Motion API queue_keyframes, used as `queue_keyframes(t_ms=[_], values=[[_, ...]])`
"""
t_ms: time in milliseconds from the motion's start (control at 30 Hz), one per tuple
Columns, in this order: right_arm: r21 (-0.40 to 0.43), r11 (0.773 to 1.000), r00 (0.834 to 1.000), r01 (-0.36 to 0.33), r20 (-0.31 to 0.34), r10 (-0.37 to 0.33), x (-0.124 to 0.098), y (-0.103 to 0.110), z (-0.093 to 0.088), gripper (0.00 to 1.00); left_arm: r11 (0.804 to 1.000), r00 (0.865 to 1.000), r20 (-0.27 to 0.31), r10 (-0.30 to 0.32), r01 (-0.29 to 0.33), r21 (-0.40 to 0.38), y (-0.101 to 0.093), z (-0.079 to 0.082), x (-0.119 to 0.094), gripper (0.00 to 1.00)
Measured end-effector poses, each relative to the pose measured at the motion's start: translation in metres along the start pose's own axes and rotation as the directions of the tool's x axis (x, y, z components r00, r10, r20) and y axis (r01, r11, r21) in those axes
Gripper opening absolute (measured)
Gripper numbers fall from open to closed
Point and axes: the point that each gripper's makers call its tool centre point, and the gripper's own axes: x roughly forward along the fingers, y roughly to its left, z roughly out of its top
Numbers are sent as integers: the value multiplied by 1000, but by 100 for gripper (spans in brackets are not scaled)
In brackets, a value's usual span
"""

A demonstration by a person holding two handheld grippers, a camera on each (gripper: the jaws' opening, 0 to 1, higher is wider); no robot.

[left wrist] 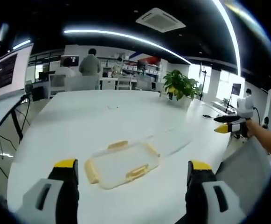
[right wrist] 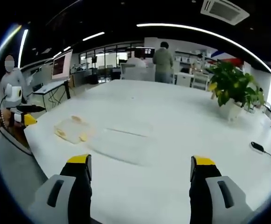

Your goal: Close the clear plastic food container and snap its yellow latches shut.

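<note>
A clear plastic container piece with yellow latches [left wrist: 121,164] lies flat on the white table [left wrist: 93,116], just ahead of my left gripper [left wrist: 132,164], whose jaws stand wide open with nothing between them. Beyond it, touching or nearly touching, lies a second flat clear piece [left wrist: 170,140]. A person's hand holds my right gripper [left wrist: 231,126] off the table's right edge. In the right gripper view the latched piece [right wrist: 72,129] and the clear piece [right wrist: 123,137] lie ahead to the left. My right gripper [right wrist: 140,160] is open and empty. The left gripper [right wrist: 21,116] shows at the left edge.
A potted plant [right wrist: 231,91] stands on the table's far side, and a small black device [right wrist: 259,148] lies near its edge. A monitor on a stand [left wrist: 11,70] is off to the left. People and chairs [left wrist: 89,65] are behind the table.
</note>
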Motion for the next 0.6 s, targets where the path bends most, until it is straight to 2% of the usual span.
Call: queue_keyframes(t_ms=[600], values=[[-6, 1000, 1000, -4, -7, 4, 0, 1, 0, 85, 1000, 1000, -11, -2, 2, -3, -1, -1, 0, 95]])
